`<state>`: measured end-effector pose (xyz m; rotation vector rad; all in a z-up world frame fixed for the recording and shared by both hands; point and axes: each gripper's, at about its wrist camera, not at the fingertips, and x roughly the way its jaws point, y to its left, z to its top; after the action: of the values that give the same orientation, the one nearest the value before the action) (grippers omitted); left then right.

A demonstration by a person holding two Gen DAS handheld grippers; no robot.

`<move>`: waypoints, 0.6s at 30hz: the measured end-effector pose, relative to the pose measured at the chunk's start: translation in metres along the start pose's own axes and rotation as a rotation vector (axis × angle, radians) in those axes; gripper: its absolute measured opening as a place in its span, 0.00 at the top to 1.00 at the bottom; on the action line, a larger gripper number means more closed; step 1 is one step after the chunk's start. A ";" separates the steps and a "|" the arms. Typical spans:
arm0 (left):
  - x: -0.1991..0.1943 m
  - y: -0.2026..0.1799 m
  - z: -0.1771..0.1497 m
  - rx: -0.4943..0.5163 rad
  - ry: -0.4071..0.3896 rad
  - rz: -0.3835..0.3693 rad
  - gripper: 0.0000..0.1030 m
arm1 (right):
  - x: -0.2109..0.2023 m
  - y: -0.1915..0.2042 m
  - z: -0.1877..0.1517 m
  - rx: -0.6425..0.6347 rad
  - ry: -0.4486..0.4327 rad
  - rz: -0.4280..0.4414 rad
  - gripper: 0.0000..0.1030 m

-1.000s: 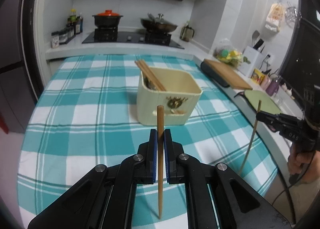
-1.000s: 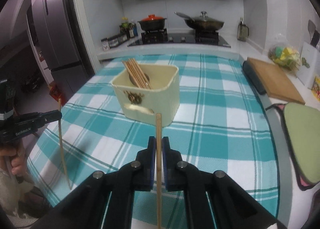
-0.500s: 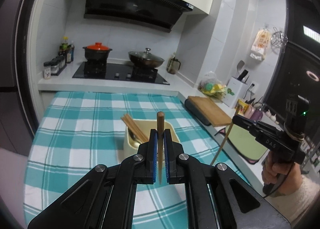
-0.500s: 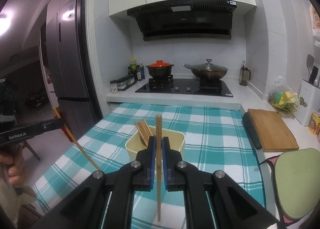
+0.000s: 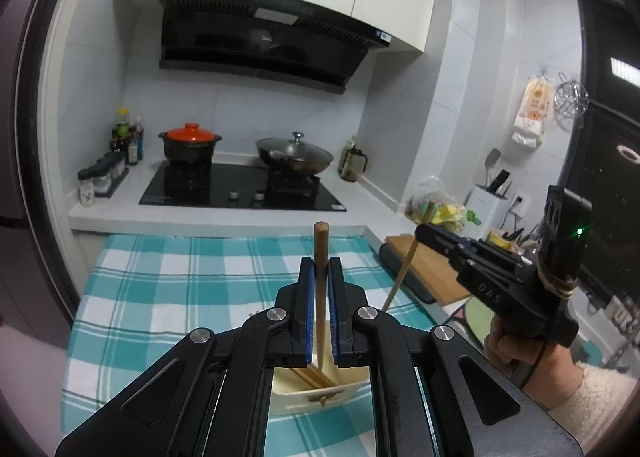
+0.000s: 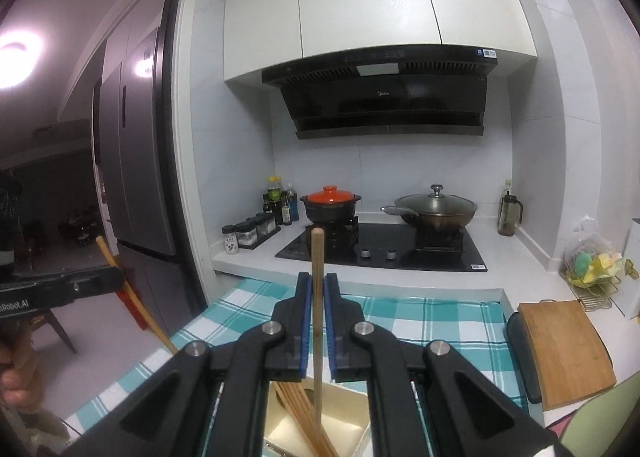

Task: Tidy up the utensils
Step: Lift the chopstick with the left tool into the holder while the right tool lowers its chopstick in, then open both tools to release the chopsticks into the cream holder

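Note:
My left gripper (image 5: pixel 320 269) is shut on a wooden chopstick (image 5: pixel 321 245) that stands upright, its lower tip hanging over the cream utensil box (image 5: pixel 320 397). Several chopsticks lie in that box. The right gripper (image 5: pixel 424 231) appears at the right of the left wrist view, held by a hand, with its own chopstick (image 5: pixel 404 273) slanting down. In the right wrist view my right gripper (image 6: pixel 316 285) is shut on a chopstick (image 6: pixel 317 257), above the same box (image 6: pixel 344 433). The left gripper (image 6: pixel 108 277) shows at the left with its chopstick (image 6: pixel 136 297).
The box stands on a teal checked tablecloth (image 5: pixel 160 297). Behind it are a hob with an orange-lidded pot (image 5: pixel 190 143) and a lidded wok (image 5: pixel 294 155). A wooden cutting board (image 6: pixel 568 345) and a green mat (image 6: pixel 600 425) lie to the right. A fridge (image 6: pixel 132 157) stands left.
Both grippers have risen and moved toward the box with their chopsticks held. The box has slid from ahead of the fingers to beneath them, and the view has tilted up toward the hood.

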<state>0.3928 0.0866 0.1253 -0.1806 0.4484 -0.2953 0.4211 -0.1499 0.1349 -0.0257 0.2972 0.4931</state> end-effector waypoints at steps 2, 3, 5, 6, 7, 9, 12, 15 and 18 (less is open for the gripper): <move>0.022 0.005 -0.004 -0.003 0.034 0.010 0.95 | 0.023 -0.002 -0.009 -0.023 0.047 -0.019 0.94; 0.033 0.007 -0.007 -0.006 0.055 0.014 0.95 | 0.036 -0.003 -0.016 -0.039 0.073 -0.019 0.94; 0.059 0.015 -0.014 -0.019 0.110 0.023 0.95 | 0.057 -0.006 -0.030 -0.068 0.134 -0.028 0.94; 0.071 0.018 -0.018 -0.029 0.139 0.024 0.95 | 0.070 -0.008 -0.039 -0.076 0.174 -0.020 0.94; 0.085 0.023 -0.022 -0.041 0.170 0.025 0.95 | 0.081 -0.009 -0.047 -0.081 0.221 -0.007 0.94; 0.113 0.032 -0.031 -0.065 0.228 0.034 0.95 | 0.102 -0.013 -0.064 -0.084 0.295 0.003 0.94; 0.147 0.041 -0.046 -0.079 0.297 0.040 0.95 | 0.131 -0.016 -0.091 -0.078 0.398 0.029 0.94; 0.166 0.048 -0.054 -0.096 0.327 0.058 0.88 | 0.147 -0.022 -0.110 -0.023 0.445 0.078 0.93; 0.163 0.054 -0.056 -0.118 0.307 0.082 0.38 | 0.151 -0.028 -0.116 0.023 0.433 0.095 0.71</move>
<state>0.5205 0.0800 -0.0018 -0.2328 0.7767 -0.2167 0.5287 -0.1157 -0.0207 -0.0973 0.7304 0.5771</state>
